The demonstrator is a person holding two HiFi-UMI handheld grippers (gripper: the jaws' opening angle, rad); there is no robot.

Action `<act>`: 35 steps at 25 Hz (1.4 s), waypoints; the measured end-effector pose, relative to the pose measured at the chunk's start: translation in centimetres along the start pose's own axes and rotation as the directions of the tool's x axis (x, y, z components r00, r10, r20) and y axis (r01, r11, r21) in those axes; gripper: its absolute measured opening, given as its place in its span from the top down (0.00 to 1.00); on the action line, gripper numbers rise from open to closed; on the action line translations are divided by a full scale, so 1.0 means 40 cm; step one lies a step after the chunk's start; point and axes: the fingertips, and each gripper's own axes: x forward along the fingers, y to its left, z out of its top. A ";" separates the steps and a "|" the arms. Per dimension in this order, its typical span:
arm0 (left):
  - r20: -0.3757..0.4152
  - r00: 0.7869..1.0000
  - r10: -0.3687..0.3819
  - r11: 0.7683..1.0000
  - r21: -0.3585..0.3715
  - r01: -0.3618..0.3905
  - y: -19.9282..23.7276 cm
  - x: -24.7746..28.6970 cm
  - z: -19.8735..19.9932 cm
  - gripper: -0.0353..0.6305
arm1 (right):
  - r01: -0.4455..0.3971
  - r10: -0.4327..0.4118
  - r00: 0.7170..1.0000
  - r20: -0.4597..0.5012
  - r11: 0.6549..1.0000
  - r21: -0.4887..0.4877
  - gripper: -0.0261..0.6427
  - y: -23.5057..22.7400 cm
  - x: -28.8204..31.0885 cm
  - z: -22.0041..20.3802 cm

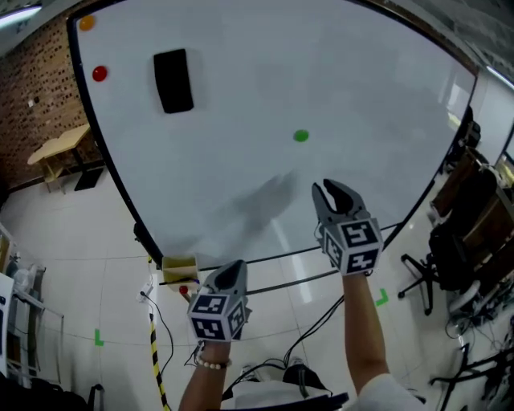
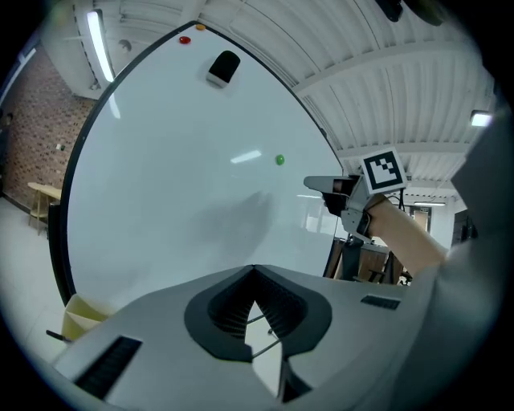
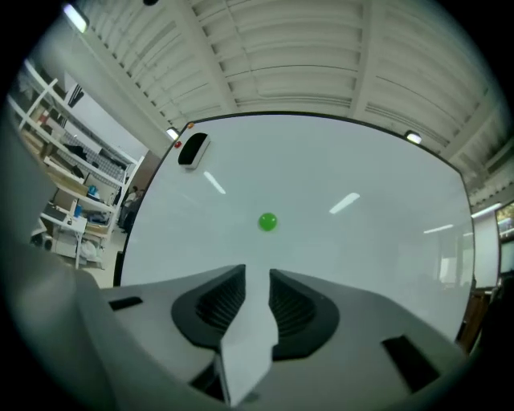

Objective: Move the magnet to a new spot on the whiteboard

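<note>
We see the green magnet (image 1: 300, 136) stuck near the middle of the whiteboard (image 1: 241, 160), not held by anything. The right tongs (image 1: 336, 186) hang just below it, off the board surface as far as we can tell, with the jaws released and a narrow gap between them. The right gripper view lines that gap (image 3: 257, 273) up straight under the magnet (image 3: 267, 221), which the head view does not make plain. The left tongs (image 1: 233, 266) sit lower, by the board's bottom edge. The left gripper view shows them clenched tip to tip (image 2: 254, 270) with nothing between.

Only the head view shows the floor, with green tape marks (image 1: 98, 337), a yellow-and-black striped cable (image 1: 157, 353) and an office chair (image 1: 450, 257) at right. Only the right gripper view shows shelves (image 3: 68, 201) off to the left.

At the board's upper left are a black eraser (image 1: 173, 80), a red magnet (image 1: 99, 74) and an orange magnet (image 1: 87, 23), all well apart from the green one. A yellow box (image 1: 179, 269) sits at the lower edge beside the left tongs. Nothing lies between the right tongs and the green magnet.
</note>
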 end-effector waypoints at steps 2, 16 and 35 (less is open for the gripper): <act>-0.012 1.000 -0.021 1.000 0.002 0.021 -0.003 -0.006 -0.021 0.95 | 0.026 -0.026 0.999 -0.019 0.999 0.024 0.91 0.009 -0.049 -0.051; -0.086 0.996 -0.028 0.999 -0.022 0.027 -0.194 -0.108 -0.192 0.95 | 0.026 0.035 0.968 -0.248 0.971 0.238 0.96 0.075 -0.480 -0.450; -0.126 0.992 0.033 0.998 -0.045 -0.039 -0.577 -0.448 -0.421 0.95 | -0.108 0.225 0.948 -0.225 0.892 0.439 0.96 0.224 -1.046 -0.523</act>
